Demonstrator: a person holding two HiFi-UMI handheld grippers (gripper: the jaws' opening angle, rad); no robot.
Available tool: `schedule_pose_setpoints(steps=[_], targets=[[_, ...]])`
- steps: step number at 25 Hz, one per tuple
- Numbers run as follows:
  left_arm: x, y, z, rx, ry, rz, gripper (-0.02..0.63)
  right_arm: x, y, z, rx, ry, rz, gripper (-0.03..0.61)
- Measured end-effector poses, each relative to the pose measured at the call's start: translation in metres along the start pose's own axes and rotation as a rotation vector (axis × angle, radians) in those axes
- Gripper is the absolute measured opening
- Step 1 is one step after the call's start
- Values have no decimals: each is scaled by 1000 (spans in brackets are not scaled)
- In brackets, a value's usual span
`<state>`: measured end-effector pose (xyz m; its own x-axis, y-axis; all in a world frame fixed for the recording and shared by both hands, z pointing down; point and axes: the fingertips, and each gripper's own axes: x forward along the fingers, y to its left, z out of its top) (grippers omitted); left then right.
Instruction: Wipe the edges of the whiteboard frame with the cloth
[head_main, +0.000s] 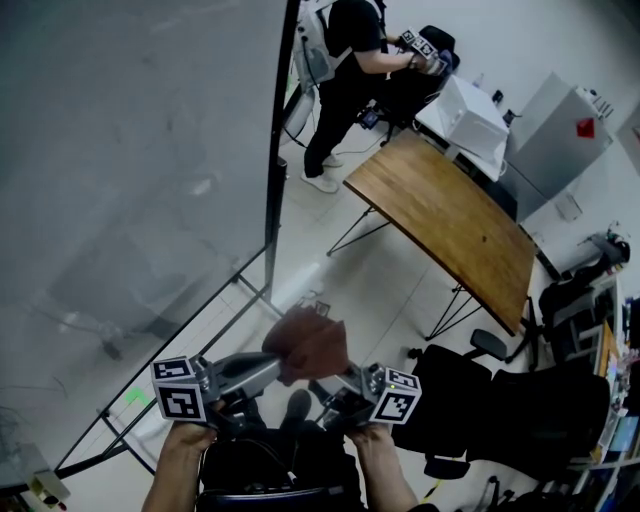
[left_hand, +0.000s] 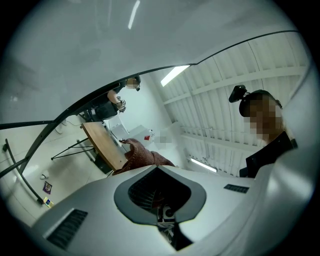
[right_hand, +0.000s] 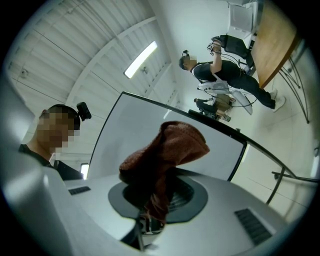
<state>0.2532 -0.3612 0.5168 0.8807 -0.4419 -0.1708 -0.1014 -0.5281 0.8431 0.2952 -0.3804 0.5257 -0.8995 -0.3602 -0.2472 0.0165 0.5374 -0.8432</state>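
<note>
- Right gripper (head_main: 328, 386): jaws clamped on cloth (head_main: 312, 345); the cloth bunches up out of them.
- Left gripper (head_main: 270, 368): jaws closed, apparently pinching the cloth's other side.
- Cloth is held between both grippers, in the air, off the whiteboard (head_main: 130, 150).
- Frame (head_main: 272, 170) edge runs just beyond the cloth.
- Table (head_main: 450, 215) further out, person (head_main: 345, 60) behind it.

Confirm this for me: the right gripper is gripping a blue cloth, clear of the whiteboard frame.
Not blue: the cloth is reddish brown, as the right gripper view shows. The rest holds: the right gripper grips it, clear of the whiteboard frame.
</note>
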Motion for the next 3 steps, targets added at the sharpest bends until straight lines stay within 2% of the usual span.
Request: schedule_pose_setpoints(steps=[3], targets=[[2,-3,-1,-3,-5,3,-11,-3,3,0,4,7,2,69]])
